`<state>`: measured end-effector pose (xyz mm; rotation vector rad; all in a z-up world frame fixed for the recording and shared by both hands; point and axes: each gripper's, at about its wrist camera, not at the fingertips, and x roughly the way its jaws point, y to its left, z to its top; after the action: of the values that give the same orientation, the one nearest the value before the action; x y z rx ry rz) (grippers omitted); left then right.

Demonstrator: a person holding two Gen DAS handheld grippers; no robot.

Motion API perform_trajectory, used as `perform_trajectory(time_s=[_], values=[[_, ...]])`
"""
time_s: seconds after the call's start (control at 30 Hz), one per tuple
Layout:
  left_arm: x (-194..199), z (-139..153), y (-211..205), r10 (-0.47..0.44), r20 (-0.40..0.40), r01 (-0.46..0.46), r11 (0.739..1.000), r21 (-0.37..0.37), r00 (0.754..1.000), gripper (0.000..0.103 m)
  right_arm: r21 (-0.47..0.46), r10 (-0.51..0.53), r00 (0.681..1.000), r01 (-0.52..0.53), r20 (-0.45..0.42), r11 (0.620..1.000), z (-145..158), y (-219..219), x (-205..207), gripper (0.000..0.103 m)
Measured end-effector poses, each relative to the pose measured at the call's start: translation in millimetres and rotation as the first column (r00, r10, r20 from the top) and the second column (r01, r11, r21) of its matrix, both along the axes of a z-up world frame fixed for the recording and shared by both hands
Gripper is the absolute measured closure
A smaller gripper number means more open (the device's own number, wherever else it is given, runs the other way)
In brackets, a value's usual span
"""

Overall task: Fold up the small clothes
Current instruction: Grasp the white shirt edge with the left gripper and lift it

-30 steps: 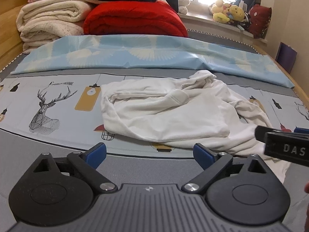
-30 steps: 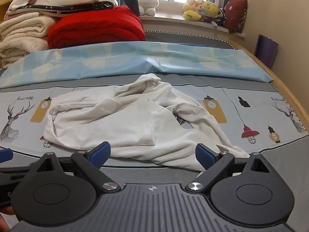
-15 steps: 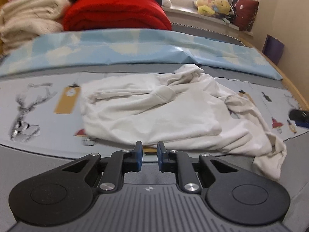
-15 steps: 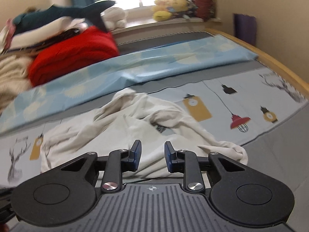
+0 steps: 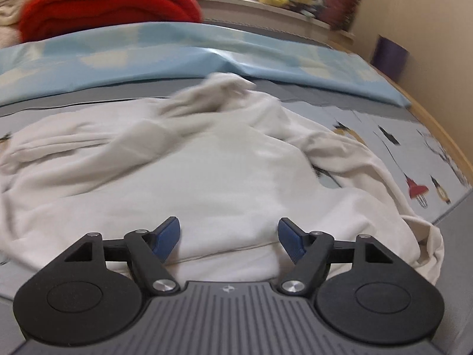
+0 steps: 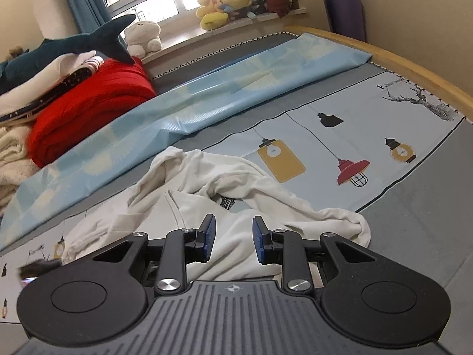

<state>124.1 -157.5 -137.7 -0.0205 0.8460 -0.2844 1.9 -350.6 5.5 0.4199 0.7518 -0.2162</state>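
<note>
A red quilt is stacked beside cream blankets; a plush shark is laid on top. Stuffed toys are lined along the windowsill.

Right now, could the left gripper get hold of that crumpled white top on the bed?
Probably yes. The left gripper hangs just above the white top's near hem; its jaws have just been opening, stand wide, and nothing lies between them. No other thing blocks the way.

The white garment is smeared by motion at its raised far fold, and its near hem hides behind the left gripper. The red blanket runs off the top edge.
</note>
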Motion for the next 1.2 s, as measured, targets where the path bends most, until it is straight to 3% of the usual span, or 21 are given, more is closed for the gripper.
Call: perform_trajectory(time_s=[0.07,0.1,0.17,0.2,0.37,0.57,0.67,0.8,0.87,0.9,1.0,1.1,1.17,1.2], values=[[6.7,-10.5,-13.5,-0.039,-0.033,0.04,0.998,0.039,0.999,0.025,-0.012,-0.013,1.0,0.013,0.003,1.0,0.9,-3.4,-0.2,0.069],[8.5,-13.9,-17.0,-0.04,-0.031,0.043,0.996,0.078,0.999,0.032,-0.015,-0.021,1.0,0.021,-0.001,1.0,0.6,-5.4,0.1,0.069],[8.3,-11.3,-15.1,-0.076,-0.014,0.077,0.994,0.074,0.997,0.072,-0.015,-0.029,0.999,0.029,-0.012,0.999,-0.6,-7.9,1.3,0.067],[8.3,-6.5,-11.5,-0.113,-0.026,0.115,0.991,0.076,0.993,0.099,-0.01,-0.029,0.999,0.029,-0.018,1.0,-1.0,-8.7,2.0,0.067],[-26.5,50.0,49.6,-0.129,0.05,0.125,0.989,0.072,0.99,0.101,-0.026,-0.013,1.0,0.013,-0.015,1.0,3.0,-9.1,3.5,0.064],[-116.5,122.5,156.6,-0.121,0.038,0.12,0.992,0.031,0.992,0.101,-0.033,-0.009,1.0,0.008,-0.007,0.999,7.1,-13.4,-0.4,0.065],[-168.2,143.3,213.4,-0.058,0.008,0.058,0.998,0.01,0.998,0.101,-0.028,0.004,1.0,-0.004,0.002,1.0,8.3,-12.5,-5.0,0.064],[-225.9,129.1,282.6,0.044,-0.044,-0.044,0.999,-0.011,0.998,0.103,-0.014,0.016,1.0,-0.016,0.008,1.0,8.1,-12.2,-13.3,0.066],[-240.8,105.1,316.3,0.116,-0.138,-0.124,0.991,-0.051,0.984,0.103,-0.014,0.015,1.0,-0.015,0.003,1.0,5.5,-11.3,-16.3,0.067],[-243.2,101.2,332.8,0.162,-0.183,-0.174,0.984,-0.048,0.97,0.103,-0.01,0.015,1.0,-0.015,-0.007,1.0,2.4,-10.6,-17.5,0.067],[-244.2,106.6,363.2,0.224,-0.127,-0.238,0.965,-0.108,0.966,0.099,0.018,0.056,0.996,-0.055,-0.071,0.998,-16.0,-4.7,-16.6,0.067],[-230.8,90.9,377.8,0.276,-0.235,-0.323,0.926,-0.194,0.932,0.096,0.017,0.1,0.981,-0.099,-0.169,0.995,-46.3,5.9,-14.8,0.067],[-218.7,81.6,371.5,0.265,-0.286,-0.325,0.927,-0.186,0.921,0.094,-0.011,0.133,0.963,-0.139,-0.236,0.99,-68.1,14.2,-14.9,0.066],[-212.2,78.9,363.7,0.247,-0.292,-0.306,0.935,-0.177,0.924,0.087,-0.032,0.147,0.951,-0.161,-0.271,0.986,-80.8,18.0,-15.5,0.066]])
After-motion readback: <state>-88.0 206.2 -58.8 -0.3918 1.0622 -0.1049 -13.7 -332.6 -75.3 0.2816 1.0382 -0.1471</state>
